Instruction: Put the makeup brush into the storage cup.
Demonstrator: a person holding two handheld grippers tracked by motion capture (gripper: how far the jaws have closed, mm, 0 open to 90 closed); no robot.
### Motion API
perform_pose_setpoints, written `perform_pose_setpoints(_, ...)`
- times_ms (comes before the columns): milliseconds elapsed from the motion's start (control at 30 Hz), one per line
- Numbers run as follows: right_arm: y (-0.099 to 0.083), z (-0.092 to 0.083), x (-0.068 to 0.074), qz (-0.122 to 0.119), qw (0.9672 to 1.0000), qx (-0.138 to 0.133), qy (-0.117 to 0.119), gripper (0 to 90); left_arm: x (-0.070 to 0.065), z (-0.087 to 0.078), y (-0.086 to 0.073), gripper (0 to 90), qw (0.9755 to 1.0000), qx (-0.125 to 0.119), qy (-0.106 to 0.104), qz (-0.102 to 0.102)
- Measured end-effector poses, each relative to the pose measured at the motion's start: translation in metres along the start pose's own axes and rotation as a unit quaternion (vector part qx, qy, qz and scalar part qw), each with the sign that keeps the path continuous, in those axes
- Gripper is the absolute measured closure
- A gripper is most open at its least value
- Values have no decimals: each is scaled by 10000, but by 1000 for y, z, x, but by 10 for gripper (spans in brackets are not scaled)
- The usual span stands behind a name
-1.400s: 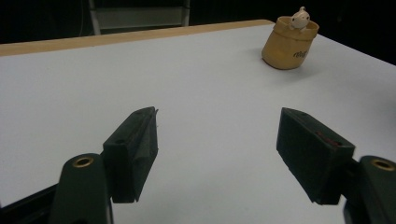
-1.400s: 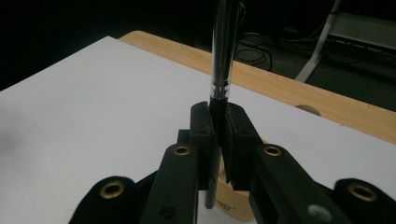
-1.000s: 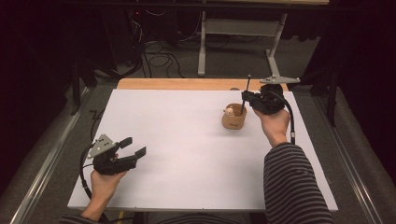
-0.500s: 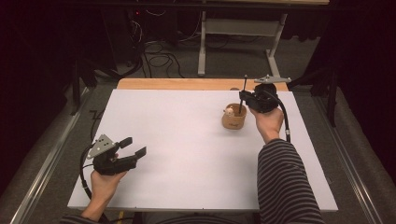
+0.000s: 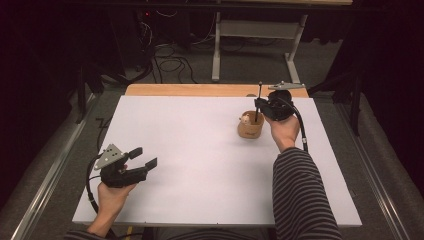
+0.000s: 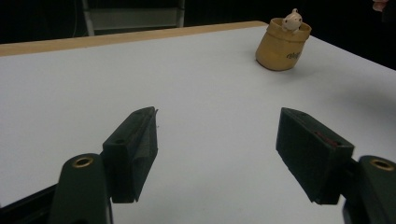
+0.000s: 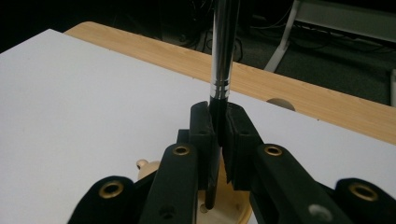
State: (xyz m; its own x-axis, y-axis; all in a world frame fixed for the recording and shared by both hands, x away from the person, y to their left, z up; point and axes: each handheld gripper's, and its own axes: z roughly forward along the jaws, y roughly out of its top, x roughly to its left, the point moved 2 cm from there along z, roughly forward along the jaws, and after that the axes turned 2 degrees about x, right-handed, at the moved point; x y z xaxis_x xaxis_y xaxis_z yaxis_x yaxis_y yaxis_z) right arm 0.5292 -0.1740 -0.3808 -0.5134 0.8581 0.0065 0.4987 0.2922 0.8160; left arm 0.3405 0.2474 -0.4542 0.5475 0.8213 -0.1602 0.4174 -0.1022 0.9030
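A tan cup with a small pale figurine at its rim stands on the white tabletop, far right of centre. My right gripper hovers just above the cup, shut on a slim black pen with a silver band. The pen stands upright, its lower end dipping into the cup. My left gripper rests at the near left in a hand, far from the cup. Its jaws are open with nothing between them.
A strip of bare wood runs along the far edge of the table, with a small round wooden piece on it. Beyond it are a metal stand and cables on the dark floor. Metal rails flank both table sides.
My right gripper has shifted slightly left and down with the pen, bringing its lower end into the cup. The left gripper has stayed where it was.
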Motion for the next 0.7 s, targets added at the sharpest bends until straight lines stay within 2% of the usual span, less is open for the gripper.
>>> perform_pose_setpoints(467,-8,22,3,60,9994,323,-117,852,-2,-1,0,300,10000,-9,-42,39)
perform_pose_setpoints(700,-10,26,4,48,9990,414,-139,847,-2,0,0,299,10000,-7,-49,40)
